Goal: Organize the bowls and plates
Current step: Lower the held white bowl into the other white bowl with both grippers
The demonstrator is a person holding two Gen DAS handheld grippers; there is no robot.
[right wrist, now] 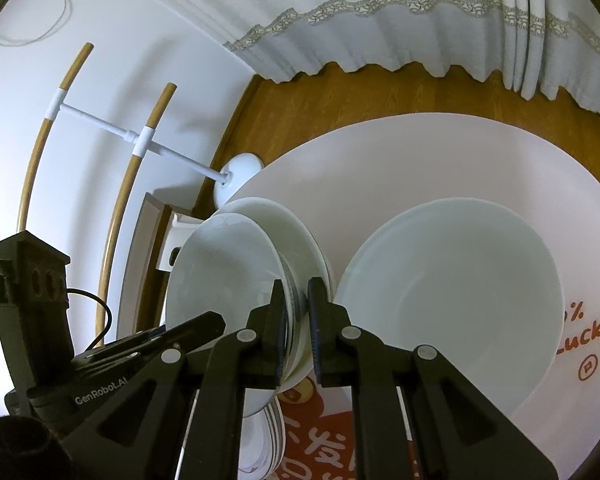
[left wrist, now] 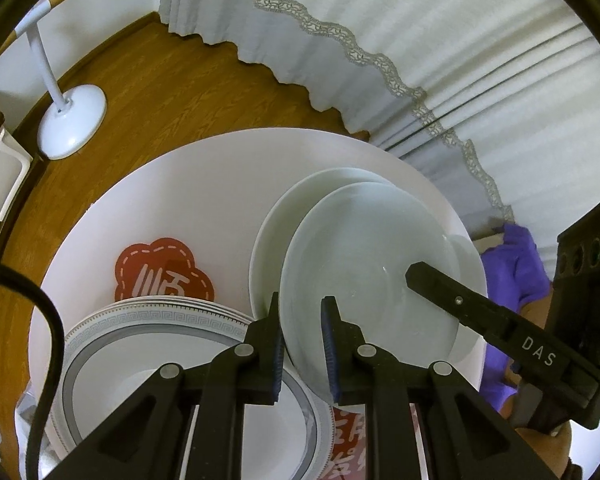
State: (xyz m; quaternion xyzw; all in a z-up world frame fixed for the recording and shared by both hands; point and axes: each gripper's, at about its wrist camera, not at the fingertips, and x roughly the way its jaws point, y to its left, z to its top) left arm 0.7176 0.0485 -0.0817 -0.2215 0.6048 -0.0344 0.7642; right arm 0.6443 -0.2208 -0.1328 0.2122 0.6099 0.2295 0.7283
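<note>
In the left wrist view my left gripper is shut on the near rim of a plain white plate, held tilted above a second white dish on the round white table. A stack of grey-patterned plates lies at the lower left. My right gripper's finger reaches onto the held plate from the right. In the right wrist view my right gripper is shut on the rim of the white plate. A large white bowl sits to its right.
A white floor-lamp base stands on the wooden floor beyond the table. White curtains hang behind. Red paper decorations lie on the table. A white rack stands at the far left. The table bears red lettering.
</note>
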